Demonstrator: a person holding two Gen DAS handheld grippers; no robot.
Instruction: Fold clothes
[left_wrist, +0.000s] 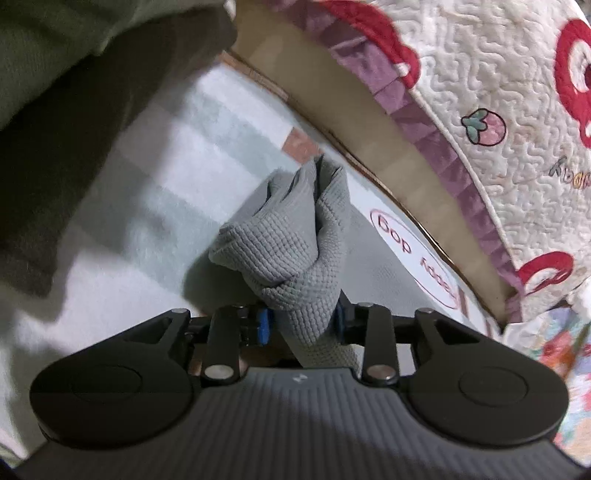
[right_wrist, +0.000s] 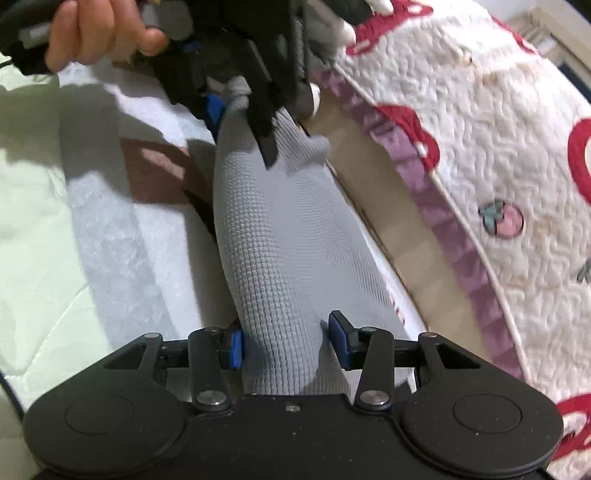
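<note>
The left claw (left_wrist: 300, 325) pinches one bunched end of a grey waffle-knit cloth (left_wrist: 291, 251). The right claw (right_wrist: 286, 341) straddles the far end, jaws part open, pads seemingly just off the fabric. It's soft, light and limp, so take corners. The quilted bed edge (right_wrist: 480, 147) crowds two o'clock; pale floor mat (right_wrist: 110, 236) lies open toward nine.
</note>
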